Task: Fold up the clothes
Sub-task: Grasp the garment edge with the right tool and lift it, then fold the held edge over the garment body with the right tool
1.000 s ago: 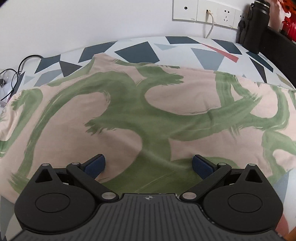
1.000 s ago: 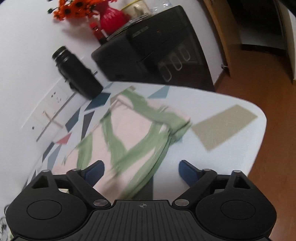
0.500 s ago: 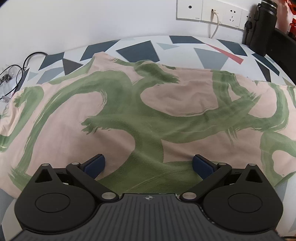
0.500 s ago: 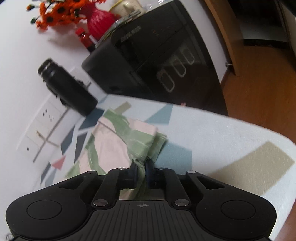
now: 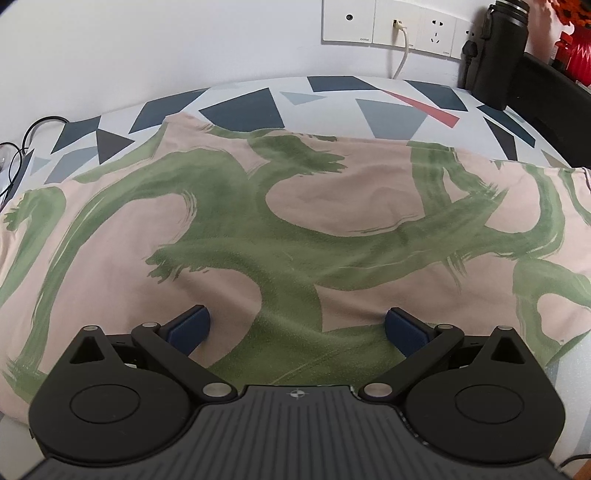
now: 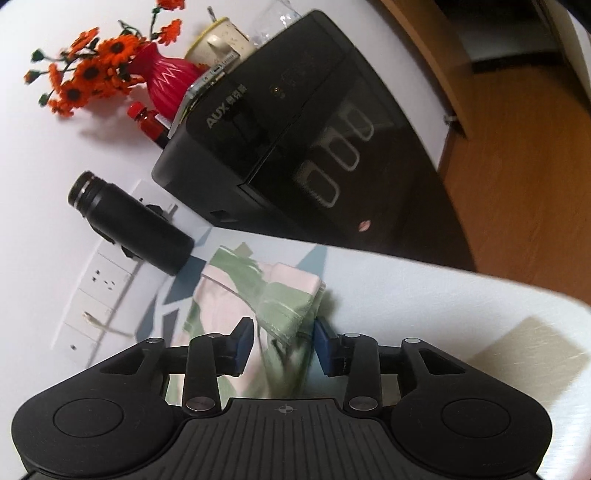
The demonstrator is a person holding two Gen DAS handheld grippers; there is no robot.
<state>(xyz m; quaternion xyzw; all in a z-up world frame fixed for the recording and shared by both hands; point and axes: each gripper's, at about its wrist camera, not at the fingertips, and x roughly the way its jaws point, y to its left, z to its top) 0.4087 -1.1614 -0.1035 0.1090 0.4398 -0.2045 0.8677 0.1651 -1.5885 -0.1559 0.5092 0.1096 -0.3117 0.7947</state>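
A pink garment with broad green brush strokes (image 5: pixel 295 221) lies spread flat on the table with the geometric-patterned cover (image 5: pixel 240 107). My left gripper (image 5: pixel 295 326) hovers open over the garment's near edge, nothing between its blue pads. In the right wrist view the garment's end (image 6: pixel 284 295) is bunched into a folded-over lump near the table's right end. My right gripper (image 6: pixel 284 345) straddles that lump. Its jaws are opening, and the cloth sits loose between the pads, blurred below them.
A black flask (image 6: pixel 133 225) stands by the wall sockets (image 5: pixel 391 29) at the back. A black appliance (image 6: pixel 295 140) holds a red vase of orange flowers (image 6: pixel 162 77). Cables (image 5: pixel 22 147) lie at the far left. The table's edge (image 6: pixel 480 280) drops to a wooden floor.
The right gripper moved in over the garment's end, shut on the cloth half a second ago, and now stands partly open around it. The left gripper barely shifted.
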